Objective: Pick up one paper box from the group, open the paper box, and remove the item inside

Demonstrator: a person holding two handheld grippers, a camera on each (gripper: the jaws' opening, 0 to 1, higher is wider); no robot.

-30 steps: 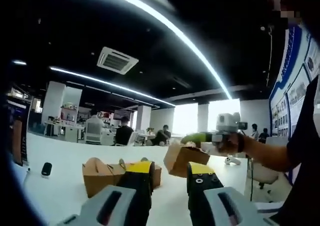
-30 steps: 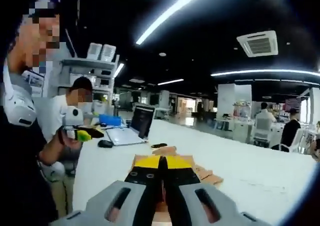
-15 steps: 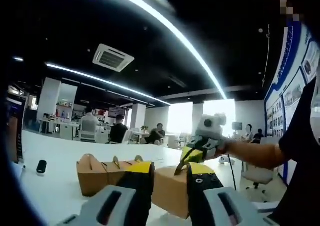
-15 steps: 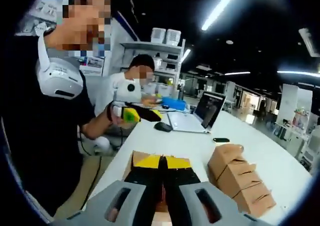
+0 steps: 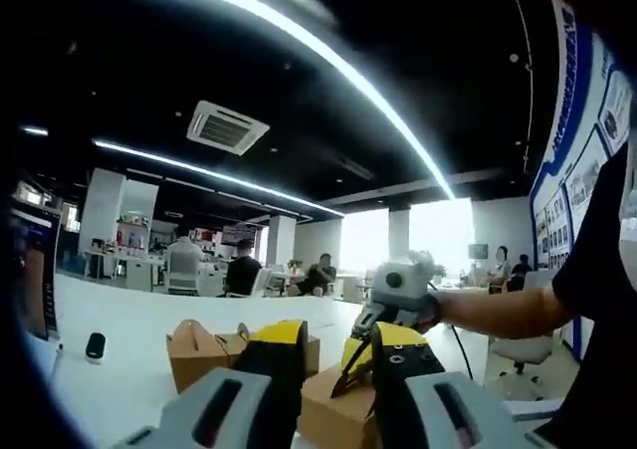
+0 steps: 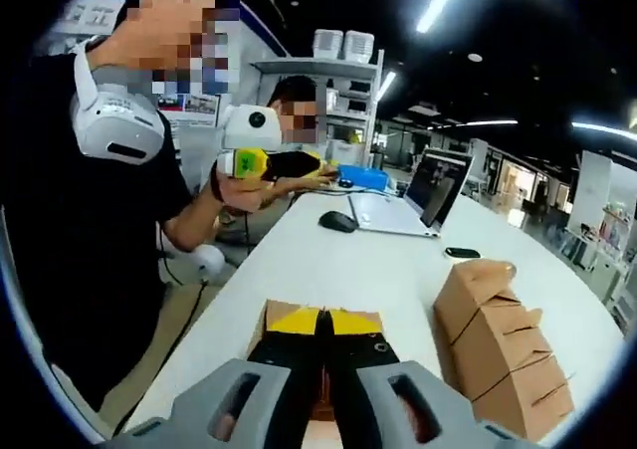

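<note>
**Q:** Paper box (image 5: 328, 414) first: where is it, seen from your left side?

**A:** In the left gripper view it sits low in the gap between my left gripper's (image 5: 336, 341) jaws. Those jaws stand wide apart and hold nothing. My right gripper (image 5: 346, 369) comes in from the right and pinches the box by its top. The rest of the boxes (image 5: 199, 349) stand behind it on the white table (image 5: 119, 379).

**Q:** And from the right gripper view?

**A:** My jaws are closed tight on the box top, and brown card shows just past the yellow tips. My left gripper is held up near my chest, well apart from the box (so the neat line-up in the other view is mostly sightline).

**Q:** Which step is this?

**A:** I'd say picking up is done and opening is about to start. Next my left jaws need to reach the top flap and close on it while my right holds the box steady.

**Q:** Anything changed?

**A:** A second ago the box hung off to the right of my left jaws, and now it is centred between them and lower. My right grip looks unchanged.
</note>
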